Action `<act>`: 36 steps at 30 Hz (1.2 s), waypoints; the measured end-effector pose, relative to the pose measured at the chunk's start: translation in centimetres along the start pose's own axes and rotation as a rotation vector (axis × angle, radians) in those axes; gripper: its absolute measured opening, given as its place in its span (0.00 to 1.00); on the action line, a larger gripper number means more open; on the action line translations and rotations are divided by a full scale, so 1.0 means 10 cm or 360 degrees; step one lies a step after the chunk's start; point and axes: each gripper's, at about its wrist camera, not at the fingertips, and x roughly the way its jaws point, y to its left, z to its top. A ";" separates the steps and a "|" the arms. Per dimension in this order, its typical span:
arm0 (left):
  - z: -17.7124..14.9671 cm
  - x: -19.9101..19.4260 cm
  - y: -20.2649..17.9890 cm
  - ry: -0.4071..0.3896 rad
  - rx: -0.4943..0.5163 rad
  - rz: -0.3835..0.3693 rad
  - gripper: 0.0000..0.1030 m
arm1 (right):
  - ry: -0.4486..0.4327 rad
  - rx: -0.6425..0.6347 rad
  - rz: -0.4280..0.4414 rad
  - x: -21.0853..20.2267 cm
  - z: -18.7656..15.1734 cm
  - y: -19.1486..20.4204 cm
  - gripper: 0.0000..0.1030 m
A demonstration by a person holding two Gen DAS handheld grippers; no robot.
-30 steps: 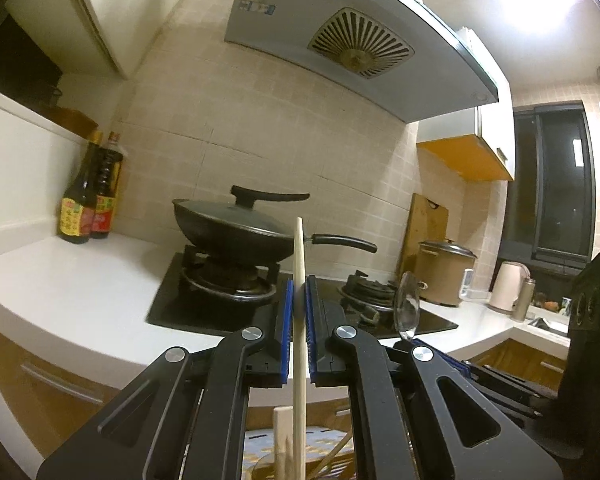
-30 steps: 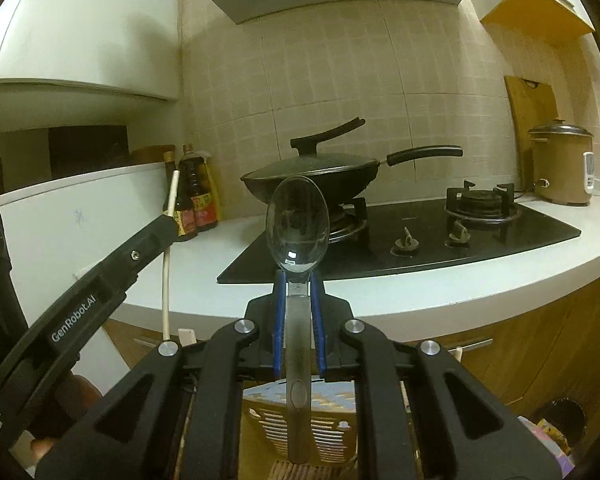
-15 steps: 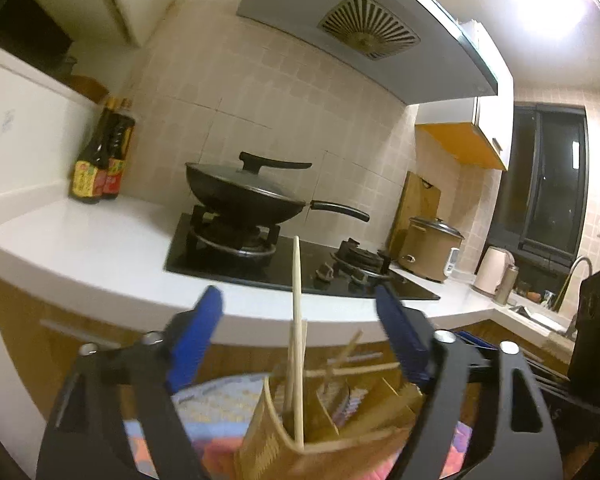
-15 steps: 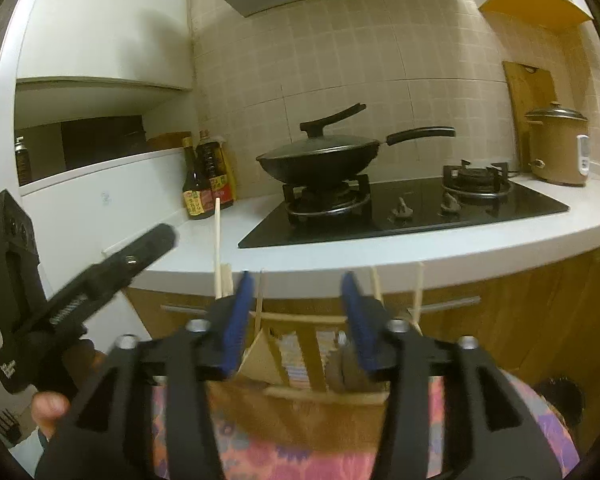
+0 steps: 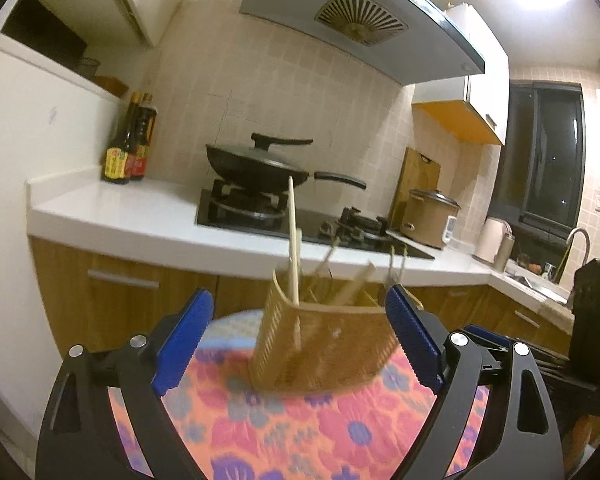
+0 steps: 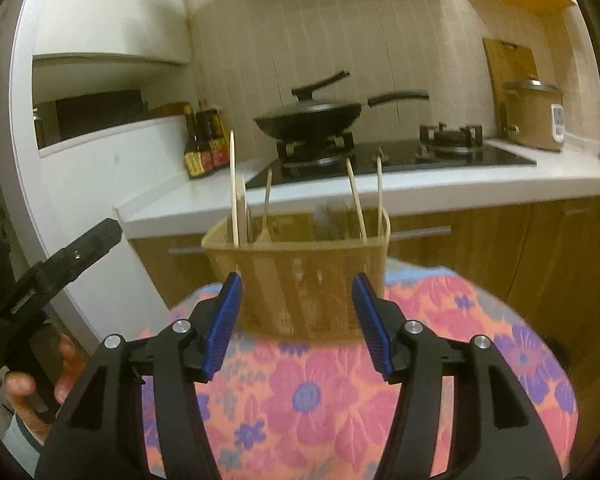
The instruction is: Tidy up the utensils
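Observation:
A tan slotted utensil holder [image 5: 324,344] [image 6: 300,276] stands on a round table with a pink floral cloth [image 5: 300,428] [image 6: 320,400]. Several wooden chopsticks [image 5: 292,240] [image 6: 233,184] stand upright in it. The spoon is not clearly visible inside. My left gripper [image 5: 300,340] is open and empty, its blue pads on either side of the holder, pulled back from it. My right gripper [image 6: 298,322] is open and empty, just in front of the holder. The left gripper's body shows at the left of the right wrist view [image 6: 52,268].
Behind the table runs a white counter [image 5: 120,216] with a black hob, a lidded wok [image 5: 260,164] [image 6: 312,114], sauce bottles [image 5: 128,148] [image 6: 204,142], a rice cooker [image 5: 430,216] [image 6: 534,116] and a kettle [image 5: 494,240]. Wooden cabinet doors stand below.
Both grippers opened and drew back. The left let go of a chopstick and the right let go of the spoon; both now stand in the holder.

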 end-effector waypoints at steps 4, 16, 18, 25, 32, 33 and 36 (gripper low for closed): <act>-0.23 -0.11 -0.07 0.0077 -0.0017 -0.0004 0.84 | 0.0037 -0.0012 -0.0054 -0.08 -0.20 0.00 0.56; -0.80 -0.10 -0.42 0.0109 0.0050 0.0238 0.86 | -0.0008 -0.0122 -0.0310 -0.16 -0.83 -0.03 0.59; -0.84 -0.12 -0.52 0.0065 0.0122 0.0300 0.86 | -0.0003 -0.0111 -0.0311 -0.15 -0.87 -0.07 0.59; -0.91 -0.18 -0.67 -0.0036 0.0280 0.0459 0.91 | 0.0005 -0.0139 -0.0300 -0.12 -0.88 -0.03 0.64; -0.90 -0.16 -0.57 0.0013 0.0237 0.0489 0.92 | 0.0034 -0.0124 -0.0330 -0.07 -0.90 -0.05 0.70; -0.90 -0.16 -0.56 0.0013 0.0230 0.0498 0.92 | 0.0035 -0.0118 -0.0331 -0.07 -0.90 -0.06 0.70; -0.89 -0.16 -0.57 0.0018 0.0237 0.0500 0.92 | 0.0046 -0.0111 -0.0336 -0.05 -0.90 -0.07 0.70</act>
